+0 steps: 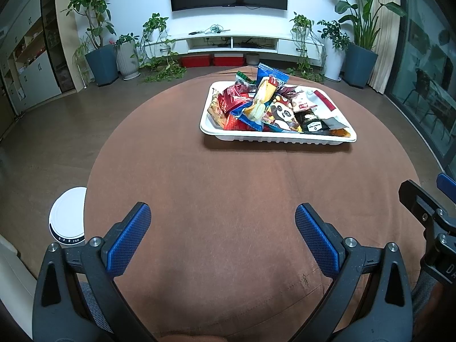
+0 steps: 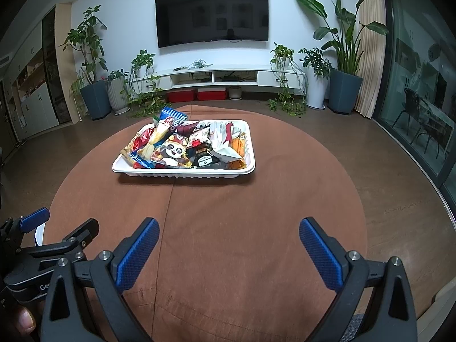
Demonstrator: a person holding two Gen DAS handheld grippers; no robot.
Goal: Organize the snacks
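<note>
Snacks (image 1: pixel 273 105) heaped in the tray (image 1: pixel 278 138) lie well ahead of both gaping, empty claws: right of the left claw (image 1: pixel 222 219), left of the right claw (image 2: pixel 229 233) (neither clearly nearer).

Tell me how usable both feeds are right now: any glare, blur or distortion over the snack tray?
Left wrist view: white tray sharp, evenly lit, soft shadow under its near rim; fisheye bends the brown tablecloth edge and darkens the corners. Right wrist view: tray equally crisp, panda snack packet readable; the wall TV shows faint reflections only, and no glare falls on the snacks.
</note>
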